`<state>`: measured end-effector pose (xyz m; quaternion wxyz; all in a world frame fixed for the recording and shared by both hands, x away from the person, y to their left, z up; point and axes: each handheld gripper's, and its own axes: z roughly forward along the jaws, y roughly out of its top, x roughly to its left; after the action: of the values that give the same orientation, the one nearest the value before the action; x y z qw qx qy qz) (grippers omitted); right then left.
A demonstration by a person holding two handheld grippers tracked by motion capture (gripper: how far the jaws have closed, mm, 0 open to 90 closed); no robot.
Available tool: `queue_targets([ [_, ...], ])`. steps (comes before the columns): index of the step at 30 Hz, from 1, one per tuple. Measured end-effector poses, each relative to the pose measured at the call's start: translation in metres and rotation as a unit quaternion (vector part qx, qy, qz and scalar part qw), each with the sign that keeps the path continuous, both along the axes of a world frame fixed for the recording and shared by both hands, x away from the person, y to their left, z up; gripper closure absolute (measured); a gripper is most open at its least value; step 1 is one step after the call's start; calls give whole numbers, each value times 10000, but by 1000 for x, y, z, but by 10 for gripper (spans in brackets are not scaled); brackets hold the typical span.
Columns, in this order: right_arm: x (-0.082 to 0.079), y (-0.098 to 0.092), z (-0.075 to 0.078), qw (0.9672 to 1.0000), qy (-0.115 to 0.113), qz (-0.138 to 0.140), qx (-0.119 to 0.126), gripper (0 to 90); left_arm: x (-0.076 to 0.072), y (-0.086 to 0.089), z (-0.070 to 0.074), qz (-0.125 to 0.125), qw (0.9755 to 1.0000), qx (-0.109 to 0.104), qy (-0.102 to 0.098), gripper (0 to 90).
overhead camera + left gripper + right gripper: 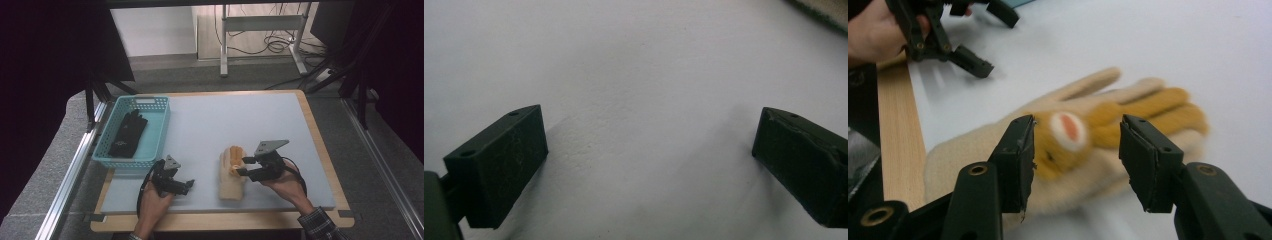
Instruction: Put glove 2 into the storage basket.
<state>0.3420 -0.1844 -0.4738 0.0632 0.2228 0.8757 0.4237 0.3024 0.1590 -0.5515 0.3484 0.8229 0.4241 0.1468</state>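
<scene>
A cream knitted glove with orange fingers (231,172) lies flat on the grey-topped desk (240,125), near its front edge. A turquoise plastic basket (133,131) sits at ten o'clock from it, at the desk's left edge, with a black glove (128,134) inside. The left gripper (185,186) is at nine o'clock of the cream glove, the right gripper (243,166) at its three o'clock.

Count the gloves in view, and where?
2. A cream glove with orange fingers lies on the mat by the right hand-held gripper; a black glove lies in the teal basket. More could hide under it.
</scene>
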Motion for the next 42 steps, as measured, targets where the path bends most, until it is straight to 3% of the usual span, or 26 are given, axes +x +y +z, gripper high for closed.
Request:
queue_targets([
  [9, -4, -27, -22, 9990, 285, -317, -106, 694, 0, 0, 0, -15, 10000, 16, 5, 14],
  [18, -22, -26, -44, 9988, 459, -86, -169, 874, 0, 0, 0, -13, 10000, 20, 1, 15],
  [28, -36, -14, -54, 9983, 526, 179, -162, 882, -2, 2, 1, 71, 10000, 12, -29, 38],
  [42, -35, 19, -60, 9981, 505, 328, -155, 874, -7, 16, 0, 110, 9999, 61, 6, 13],
])
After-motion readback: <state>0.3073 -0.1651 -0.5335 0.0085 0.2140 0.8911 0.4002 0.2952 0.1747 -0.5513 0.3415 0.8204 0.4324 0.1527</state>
